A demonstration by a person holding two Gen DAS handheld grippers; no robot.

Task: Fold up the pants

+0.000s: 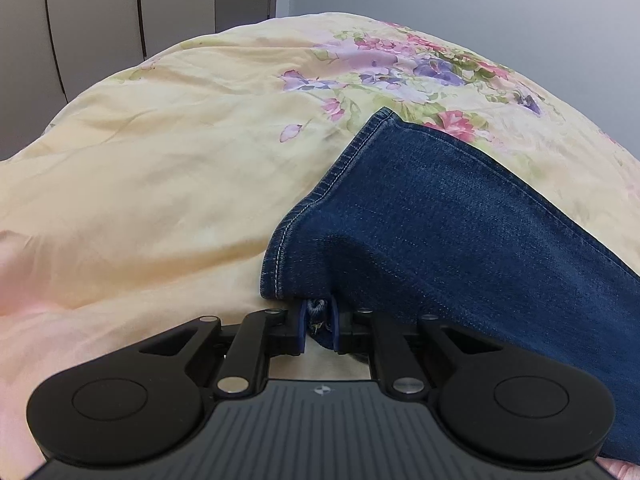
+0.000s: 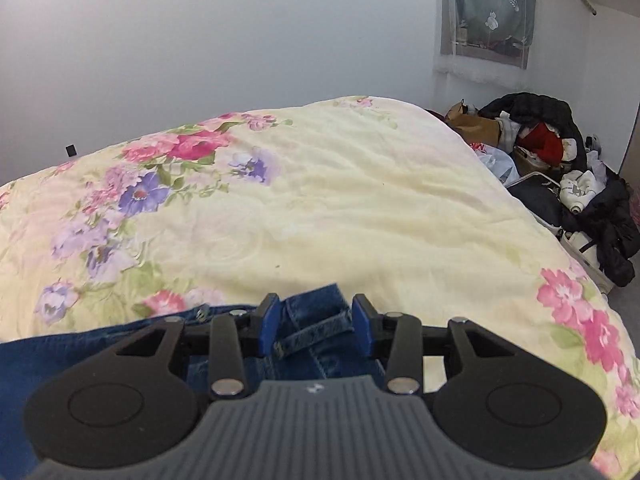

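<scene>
Dark blue jeans [image 1: 440, 216] lie on a yellow floral quilt [image 1: 160, 160]. In the left wrist view a leg runs up-left to its stitched hem. My left gripper [image 1: 318, 326] is shut on a bunched bit of the hem's near corner. In the right wrist view the waistband end of the jeans [image 2: 316, 332], with a belt loop and a button, lies between the blue pads. My right gripper [image 2: 314, 326] is open around it, jaws apart, the pads beside the denim.
The quilt [image 2: 320, 208] covers the bed. A pile of clothes and bags [image 2: 560, 168] sits off the bed's right side. Grey wardrobe doors [image 1: 100, 20] stand at the back left, and a plain wall [image 2: 200, 40] stands behind.
</scene>
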